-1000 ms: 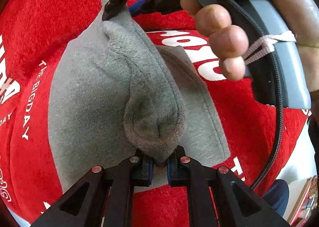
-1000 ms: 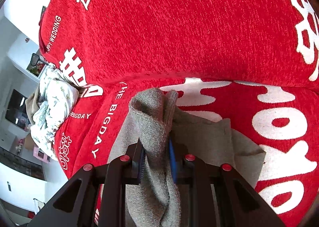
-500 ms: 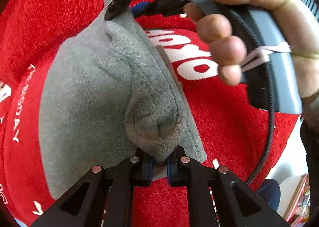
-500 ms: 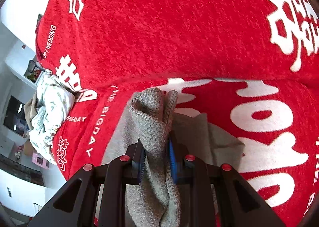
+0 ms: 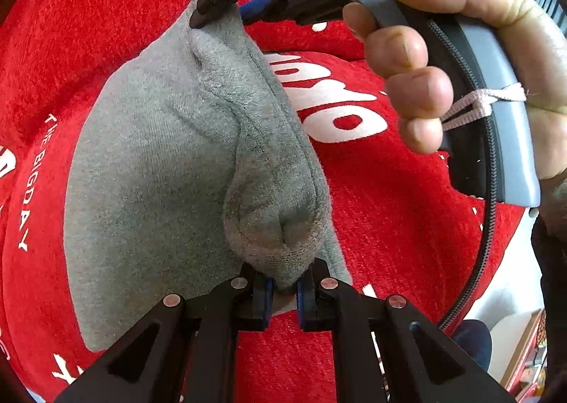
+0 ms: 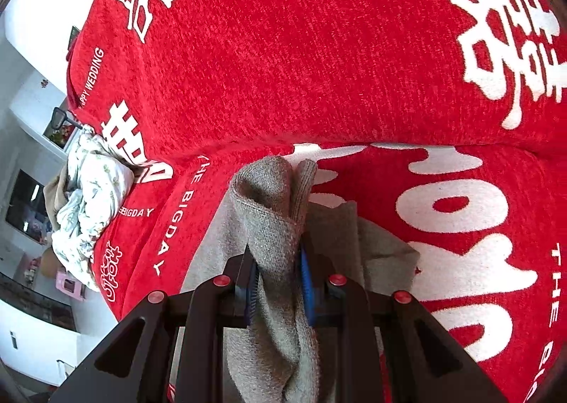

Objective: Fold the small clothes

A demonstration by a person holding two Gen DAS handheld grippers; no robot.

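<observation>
Left wrist view: left gripper (image 5: 283, 291) pinching bunched grey cloth (image 5: 159, 172) above red blanket (image 5: 389, 225). Right gripper (image 6: 278, 282) clamped on another fold, perhaps the same garment's edge.

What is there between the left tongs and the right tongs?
In the left wrist view, only a raised ridge of the grey garment spans from the left tongs to the right tongs, above the red cover.

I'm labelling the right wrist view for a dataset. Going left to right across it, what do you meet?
Crumpled floral cloth → "THE BIGDAY" lettering → grey garment pinched in the right hand-held gripper → big white lettering on the red cover.
</observation>
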